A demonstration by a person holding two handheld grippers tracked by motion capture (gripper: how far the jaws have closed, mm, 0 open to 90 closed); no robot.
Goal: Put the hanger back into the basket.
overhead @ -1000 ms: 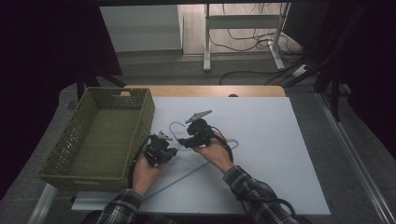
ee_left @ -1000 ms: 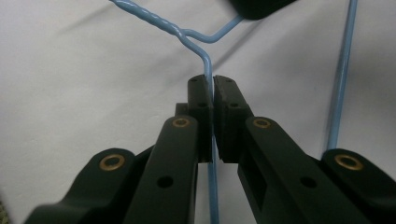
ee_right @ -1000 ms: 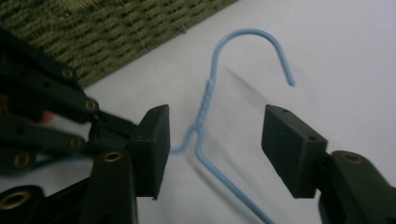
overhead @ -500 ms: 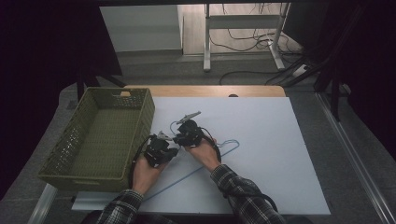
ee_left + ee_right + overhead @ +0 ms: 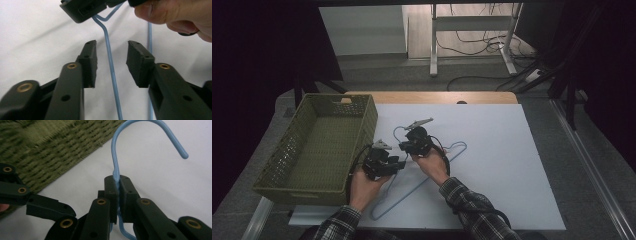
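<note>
**Blue hanger pinched at the neck by the right gripper, left jaws loosened around its arm**

The blue wire hanger (image 5: 427, 177) lies on the white table sheet (image 5: 512, 165), toward the sheet's left half and nearer its front edge than its far edge. Its hook (image 5: 140, 135) points toward the far left, and its long bar runs down to the front edge.

The right gripper (image 5: 414, 141) clamps the hanger's neck just below the hook: in the right gripper view, the two black pads are pressed together on the blue wire, which rises out of them and curls over. Its jaws have just been closing onto that wire.

The left gripper (image 5: 379, 161) sits just beside the right one, nearer the sheet's left edge. In the left gripper view, one arm of the hanger runs straight between its pads (image 5: 88, 62), and clear gaps show on both sides, so it grips nothing. Its jaws have just been opening, with the wire between them.

A green woven basket (image 5: 362, 107) stands at the left edge of the sheet, just beside the left gripper. Both forearms wear plaid sleeves (image 5: 472, 207) and come in from the front edge.
</note>
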